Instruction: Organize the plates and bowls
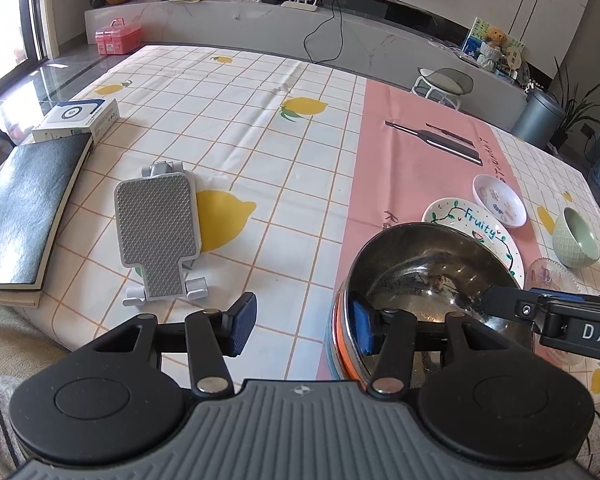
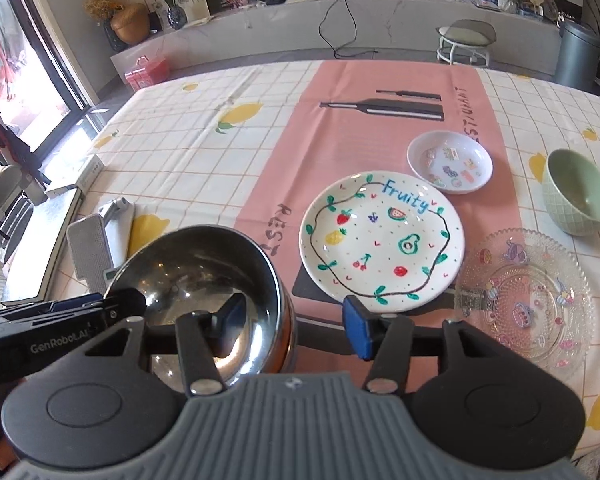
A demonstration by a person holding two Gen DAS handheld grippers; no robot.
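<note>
A steel bowl [image 1: 432, 264] [image 2: 196, 264] sits on the pink runner, nested on a stack whose orange and blue rims [image 1: 340, 344] show below it. My left gripper [image 1: 302, 326] is open astride its left wall, one pad inside and one outside, neither pressing. My right gripper [image 2: 292, 326] is open astride the right wall in the same way. To the right lie a "Fruity" plate [image 2: 380, 240], a small white dish [image 2: 450, 162], a green bowl [image 2: 580, 196] and a clear glass plate [image 2: 528, 300].
A grey phone stand [image 1: 156, 236] lies on the lemon tablecloth left of the bowl. A dark book [image 1: 24, 216] and a white box [image 1: 76, 120] sit at the table's left edge. A stool [image 1: 444, 80] stands beyond the far edge.
</note>
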